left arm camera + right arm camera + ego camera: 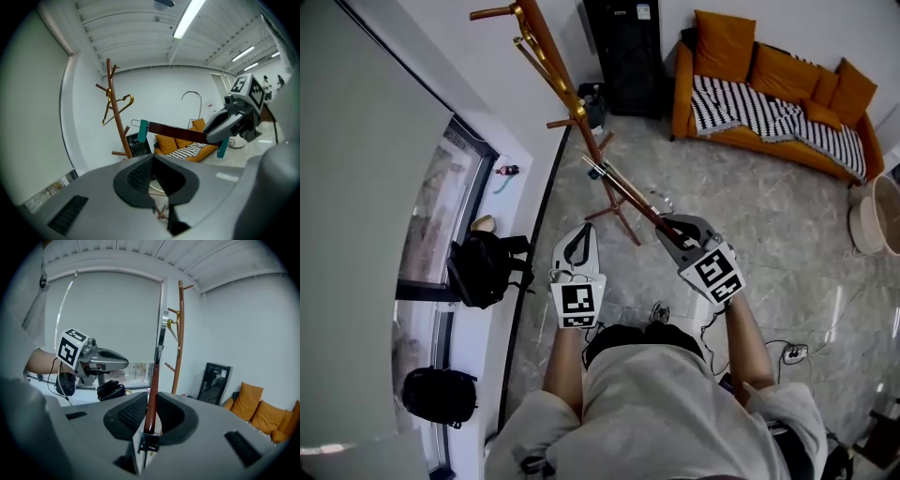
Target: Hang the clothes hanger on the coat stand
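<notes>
Marble floor [787, 234], sofa [750, 75] upper right. Stand [572, 103] at upper centre of head view, with a gold hanger [117, 108] on it already. Right gripper [673, 227] is clamped on the bar of the hanger [628, 195], mid-frame, apart from the stand. Left gripper [578, 234] is closed, empty. Step: carry to stand. Next: lift hook [191, 93] over a free peg [169, 367], then lower it on

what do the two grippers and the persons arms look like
The left gripper and the right gripper both have smooth grey shells with rounded fronts. Each carries a white cube printed with black square markers. The jaws are lined with dark ribbed pads. A thin dark cable trails by the left one. The person wears a loose, pale, short-sleeved shirt.
</notes>
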The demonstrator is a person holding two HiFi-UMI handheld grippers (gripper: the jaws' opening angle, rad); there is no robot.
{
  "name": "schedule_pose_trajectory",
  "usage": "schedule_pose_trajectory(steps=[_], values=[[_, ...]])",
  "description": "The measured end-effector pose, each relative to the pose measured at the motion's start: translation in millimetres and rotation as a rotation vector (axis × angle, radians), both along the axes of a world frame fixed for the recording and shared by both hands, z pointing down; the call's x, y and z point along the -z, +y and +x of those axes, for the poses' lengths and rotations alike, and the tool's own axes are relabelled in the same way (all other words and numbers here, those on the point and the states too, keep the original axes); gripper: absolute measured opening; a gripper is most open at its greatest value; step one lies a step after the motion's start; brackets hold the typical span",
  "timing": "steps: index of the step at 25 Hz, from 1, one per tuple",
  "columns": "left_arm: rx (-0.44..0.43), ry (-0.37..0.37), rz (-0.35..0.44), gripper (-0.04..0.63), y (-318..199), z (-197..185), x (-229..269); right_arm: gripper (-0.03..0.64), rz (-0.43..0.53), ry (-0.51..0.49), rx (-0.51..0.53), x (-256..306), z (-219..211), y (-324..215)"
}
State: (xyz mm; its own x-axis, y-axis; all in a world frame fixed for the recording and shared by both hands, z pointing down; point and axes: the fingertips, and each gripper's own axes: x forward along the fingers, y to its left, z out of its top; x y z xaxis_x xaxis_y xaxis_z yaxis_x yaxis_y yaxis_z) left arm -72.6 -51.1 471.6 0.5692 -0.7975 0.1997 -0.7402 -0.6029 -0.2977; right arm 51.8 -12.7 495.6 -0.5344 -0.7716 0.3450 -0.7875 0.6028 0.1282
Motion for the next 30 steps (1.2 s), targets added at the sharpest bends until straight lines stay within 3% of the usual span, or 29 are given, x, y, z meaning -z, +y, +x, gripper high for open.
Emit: schedule_pose_trajectory(steps=[5, 11, 16, 21, 30], values=[[0.02, -0.184, 0.061, 0.009, -34, -6, 6, 0.058, -0.03, 0.042, 0.1, -5, -3, -25], [0.005, -0.515, 0.212, 0.014, -75, -3, 14, 0.058, -0.061, 0.086, 0.173, -9, -12, -58], [-0.093, -0.741, 0.287, 0.149, -95, 12, 6, 0.058, -0.085, 0.186, 0.257, -10, -14, -81], [-0.242, -0.871, 0.307, 0.215, -113, 28, 3, 0.06, -0.074, 0.36, 0.351, -10, -8, -102], [-0.345, -1.06, 0.276, 0.216, -145, 29, -30, 0.06, -0.038, 0.515, 0.436, -8, -23, -141]])
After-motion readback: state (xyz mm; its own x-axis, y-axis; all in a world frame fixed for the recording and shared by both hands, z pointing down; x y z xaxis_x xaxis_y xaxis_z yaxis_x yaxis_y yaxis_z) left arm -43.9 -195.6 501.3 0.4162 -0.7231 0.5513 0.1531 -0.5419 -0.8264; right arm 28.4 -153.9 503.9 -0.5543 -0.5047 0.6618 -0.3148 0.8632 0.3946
